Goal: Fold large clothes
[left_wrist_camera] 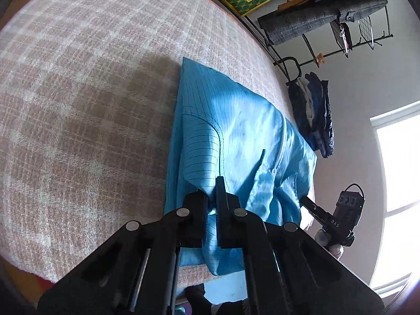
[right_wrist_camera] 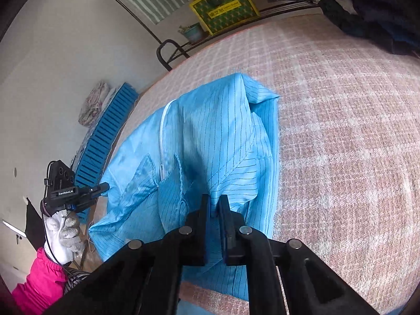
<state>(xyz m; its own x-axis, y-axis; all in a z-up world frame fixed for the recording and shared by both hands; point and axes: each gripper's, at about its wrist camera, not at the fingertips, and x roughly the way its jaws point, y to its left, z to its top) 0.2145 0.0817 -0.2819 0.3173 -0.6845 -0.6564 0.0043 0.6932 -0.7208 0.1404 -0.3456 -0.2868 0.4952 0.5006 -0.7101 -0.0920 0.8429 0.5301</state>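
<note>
I am pinching the blue garment (left_wrist_camera: 236, 131) tight in both my left gripper (left_wrist_camera: 214, 197) and right gripper (right_wrist_camera: 214, 210) over the checked blanket (left_wrist_camera: 78, 92).

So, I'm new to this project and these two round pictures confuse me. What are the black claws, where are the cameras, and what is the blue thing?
There is no robot here. A person holds a black two-finger gripper in each hand, and each gripper carries a wide-angle camera looking along its fingers; that makes the pictures round. One picture comes from the left gripper, the other from the right gripper. Each also shows the other tool off to the side, with a white-gloved hand holding it. On the pink checked bedcover lies a blue jacket with thin dark stripes and a white zip. Both grippers are shut on the jacket's near edge, pinching its fabric.
</note>
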